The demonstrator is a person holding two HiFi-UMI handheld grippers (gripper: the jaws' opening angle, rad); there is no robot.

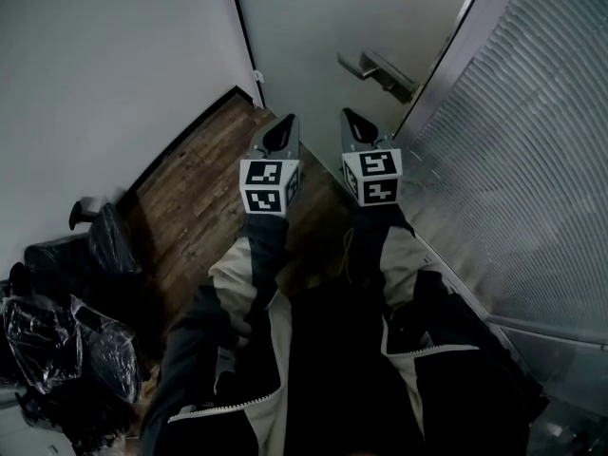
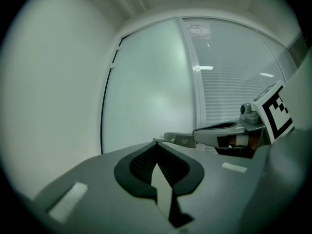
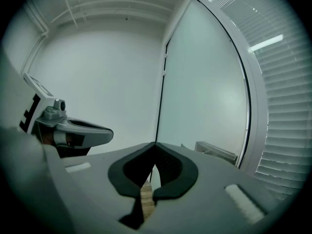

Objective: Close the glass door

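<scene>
I see the head view dim and murky, with the bags (image 1: 66, 340) at lower left lost in shadow; both gripper views run brighter, fisheye-bent, black at the corners; light streaks (image 3: 265, 43) glare on the blinds (image 3: 287, 82); the near foreground blurs.

Head view looks steeply down from above, facing the glass door (image 1: 323, 27) up close. Each gripper view runs level along its own jaws, all three sharing that door's handle (image 2: 178, 139).
</scene>
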